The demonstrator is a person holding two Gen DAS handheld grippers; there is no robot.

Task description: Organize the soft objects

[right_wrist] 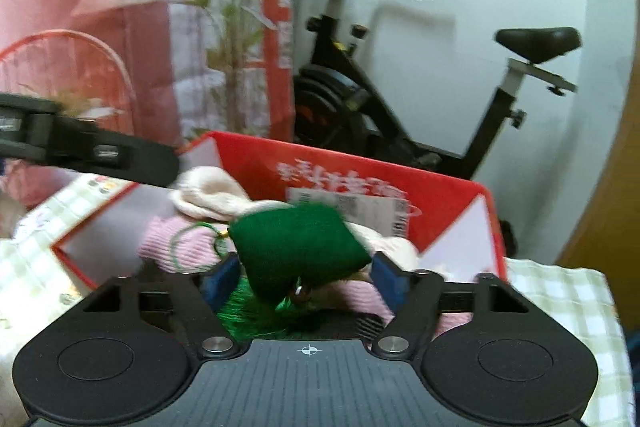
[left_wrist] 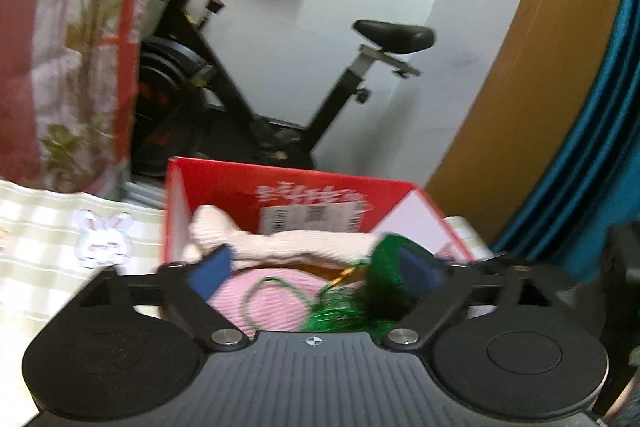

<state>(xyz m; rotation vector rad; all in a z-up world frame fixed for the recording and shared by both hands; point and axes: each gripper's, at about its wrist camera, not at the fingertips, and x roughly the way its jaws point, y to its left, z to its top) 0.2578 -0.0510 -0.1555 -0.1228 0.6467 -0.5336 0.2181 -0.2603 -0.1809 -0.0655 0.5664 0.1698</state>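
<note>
A red cardboard box point(left_wrist: 304, 187) point(right_wrist: 360, 171) stands open on the checked cloth and holds pink point(left_wrist: 276, 303) point(right_wrist: 180, 243) and cream point(left_wrist: 288, 247) point(right_wrist: 208, 191) knitted pieces. A green plush pouch with a cord and tassel point(right_wrist: 300, 247) point(left_wrist: 390, 267) hangs over the box between the wide-apart fingers of my right gripper point(right_wrist: 306, 279), seemingly loose. My left gripper point(left_wrist: 320, 271) is open above the box, the green pouch by its right finger. Its arm shows in the right wrist view point(right_wrist: 92, 151) at the left.
A black exercise bike point(left_wrist: 248, 75) point(right_wrist: 392, 99) stands behind the box against a white wall. A leafy plant point(right_wrist: 236, 27) and red-and-pink fabric point(left_wrist: 48, 67) are at the left. A bunny sticker point(left_wrist: 106, 239) lies on the checked cloth point(right_wrist: 560, 303). Blue curtain point(left_wrist: 592, 131) at right.
</note>
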